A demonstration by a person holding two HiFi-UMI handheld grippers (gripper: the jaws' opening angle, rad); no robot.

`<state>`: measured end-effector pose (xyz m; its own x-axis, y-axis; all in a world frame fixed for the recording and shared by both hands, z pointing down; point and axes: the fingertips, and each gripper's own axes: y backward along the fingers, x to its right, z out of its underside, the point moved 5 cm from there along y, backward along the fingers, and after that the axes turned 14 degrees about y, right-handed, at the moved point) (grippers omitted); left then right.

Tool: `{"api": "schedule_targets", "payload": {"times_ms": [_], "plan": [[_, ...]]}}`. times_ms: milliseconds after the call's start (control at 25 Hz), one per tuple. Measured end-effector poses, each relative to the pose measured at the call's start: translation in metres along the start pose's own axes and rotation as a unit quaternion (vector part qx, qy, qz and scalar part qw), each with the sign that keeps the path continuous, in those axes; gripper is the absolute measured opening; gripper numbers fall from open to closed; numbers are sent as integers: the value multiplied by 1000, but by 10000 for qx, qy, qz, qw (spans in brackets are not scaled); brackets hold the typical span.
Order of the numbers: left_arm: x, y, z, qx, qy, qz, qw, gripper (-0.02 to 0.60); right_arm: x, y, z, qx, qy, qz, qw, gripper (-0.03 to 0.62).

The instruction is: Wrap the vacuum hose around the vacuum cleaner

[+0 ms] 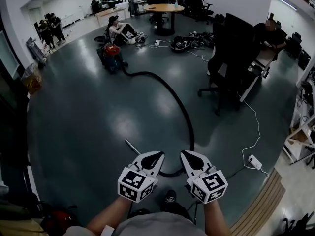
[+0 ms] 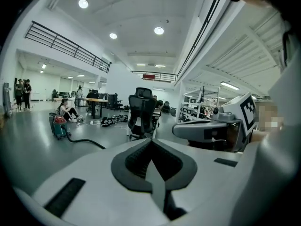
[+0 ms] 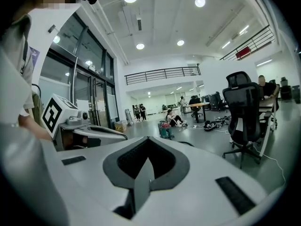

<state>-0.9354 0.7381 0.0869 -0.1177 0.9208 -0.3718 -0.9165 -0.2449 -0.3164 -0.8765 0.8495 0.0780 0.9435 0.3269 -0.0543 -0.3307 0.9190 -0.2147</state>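
The vacuum cleaner [image 1: 111,56], teal with a red top, stands far off across the dark floor; it also shows small as the vacuum cleaner [image 2: 59,126] and the vacuum cleaner [image 3: 164,131]. Its black hose [image 1: 183,109] snakes from it toward me and curls on the floor just beyond my grippers, with a thin metal wand [image 1: 132,147] lying at the left. My left gripper [image 1: 158,156] and right gripper [image 1: 186,155] are held side by side above the hose end. Both are shut and empty: left gripper [image 2: 151,144], right gripper [image 3: 148,141].
A person [image 1: 118,31] sits on the floor behind the vacuum. A black office chair [image 1: 226,68] stands by desks at the right. A white cable runs to a power strip [image 1: 254,162]. A round table [image 1: 163,8] and cable piles are at the back.
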Motion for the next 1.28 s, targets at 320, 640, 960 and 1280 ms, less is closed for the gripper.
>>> {"api": "schedule_targets", "payload": {"times_ms": [320, 640, 960, 1280], "plan": [[-30, -26, -5, -122, 9, -341, 9993, 8, 29, -43, 7, -71, -1, -401, 9992, 3], [-100, -28, -14, -331, -134, -134, 9993, 8, 13, -107, 15, -382, 1, -340, 9987, 3], [-213, -50, -2, -807, -127, 407, 9958, 8, -5, -207, 50, -1002, -118, 80, 9949, 3], [-306, -113, 79, -1466, -245, 818, 9855, 8, -7, -289, 161, -1836, -133, -90, 9829, 5]]}}
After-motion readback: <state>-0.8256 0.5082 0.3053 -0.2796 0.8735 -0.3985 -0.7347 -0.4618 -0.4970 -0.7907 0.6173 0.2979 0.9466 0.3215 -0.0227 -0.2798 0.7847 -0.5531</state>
